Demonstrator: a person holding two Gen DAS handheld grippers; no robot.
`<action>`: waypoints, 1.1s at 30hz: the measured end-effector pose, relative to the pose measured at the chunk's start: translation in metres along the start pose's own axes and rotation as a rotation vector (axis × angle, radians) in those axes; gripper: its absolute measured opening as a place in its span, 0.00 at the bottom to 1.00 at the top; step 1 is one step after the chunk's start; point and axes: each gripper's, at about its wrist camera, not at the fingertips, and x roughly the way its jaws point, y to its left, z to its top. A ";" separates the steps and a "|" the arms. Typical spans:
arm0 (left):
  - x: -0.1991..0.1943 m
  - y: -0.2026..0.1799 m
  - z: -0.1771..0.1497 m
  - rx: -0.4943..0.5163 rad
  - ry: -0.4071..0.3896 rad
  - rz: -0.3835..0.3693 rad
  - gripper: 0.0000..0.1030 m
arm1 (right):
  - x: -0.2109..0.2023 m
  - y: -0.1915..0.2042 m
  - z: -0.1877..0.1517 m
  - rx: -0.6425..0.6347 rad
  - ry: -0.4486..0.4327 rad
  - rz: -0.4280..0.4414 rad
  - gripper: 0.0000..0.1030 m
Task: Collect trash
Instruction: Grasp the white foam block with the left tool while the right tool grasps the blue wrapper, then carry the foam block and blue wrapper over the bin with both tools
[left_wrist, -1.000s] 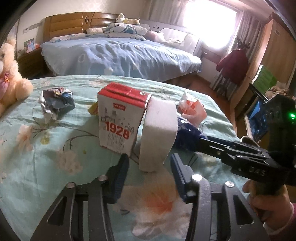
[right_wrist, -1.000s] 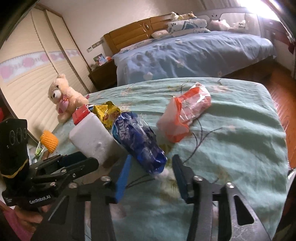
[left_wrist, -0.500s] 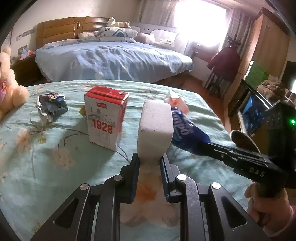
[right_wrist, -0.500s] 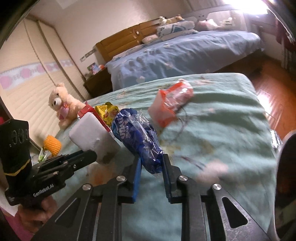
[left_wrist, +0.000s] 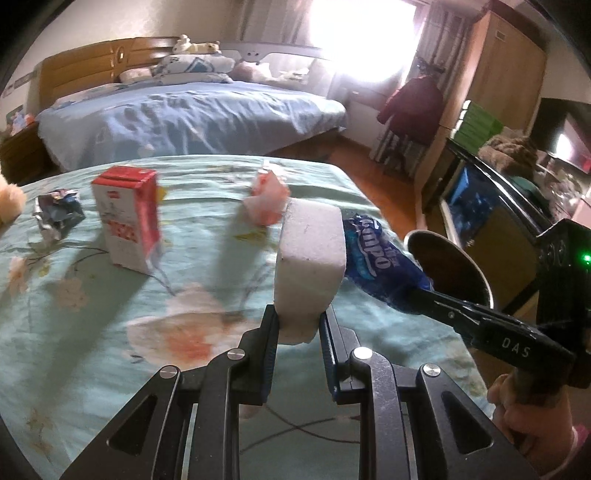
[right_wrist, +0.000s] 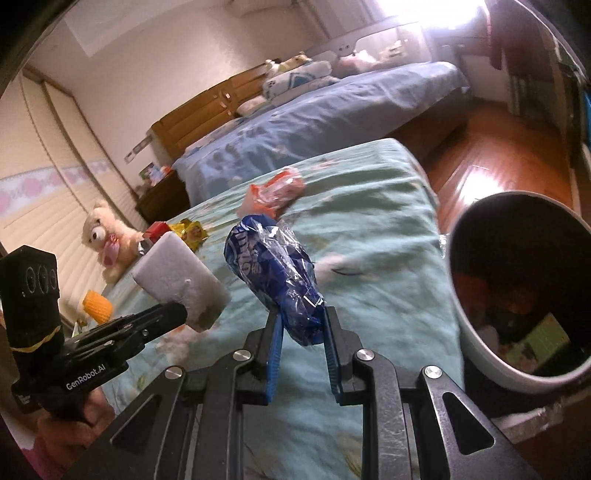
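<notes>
Gripped at its lower end by the left gripper (left_wrist: 297, 328), a white foam block (left_wrist: 310, 266), fingers nearly closed and pressed on both its sides, block lifted clear of the floral teal bedspread (left_wrist: 110, 350). Clamped likewise in the right gripper (right_wrist: 301, 330), a crinkled blue snack wrapper (right_wrist: 273, 269), fingers drawn in tight around its tail, wrapper raised above the cloth. Held just beside each other, block and wrapper, near the bedspread's right edge. Close on the right, beyond that edge, a dark-lined bin (right_wrist: 517, 288) with scraps inside. Left lying on the bedspread: a red-and-white carton (left_wrist: 127, 218) standing upright, a crumpled silver wrapper (left_wrist: 57, 212) to its left, an orange-and-white bag (left_wrist: 267, 201) behind the block, a yellow wrapper (right_wrist: 190, 230). Propped at the far left, a teddy bear (right_wrist: 107, 236). Beyond, a blue-covered bed (left_wrist: 184, 118) under a bright window.
</notes>
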 end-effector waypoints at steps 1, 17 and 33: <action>0.001 -0.002 0.000 0.005 0.003 -0.006 0.20 | -0.003 -0.002 -0.001 0.004 -0.004 -0.006 0.21; 0.012 -0.040 -0.001 0.066 0.031 -0.057 0.20 | -0.040 -0.031 -0.016 0.067 -0.066 -0.062 0.21; 0.035 -0.080 0.008 0.118 0.050 -0.108 0.20 | -0.066 -0.067 -0.017 0.124 -0.112 -0.130 0.21</action>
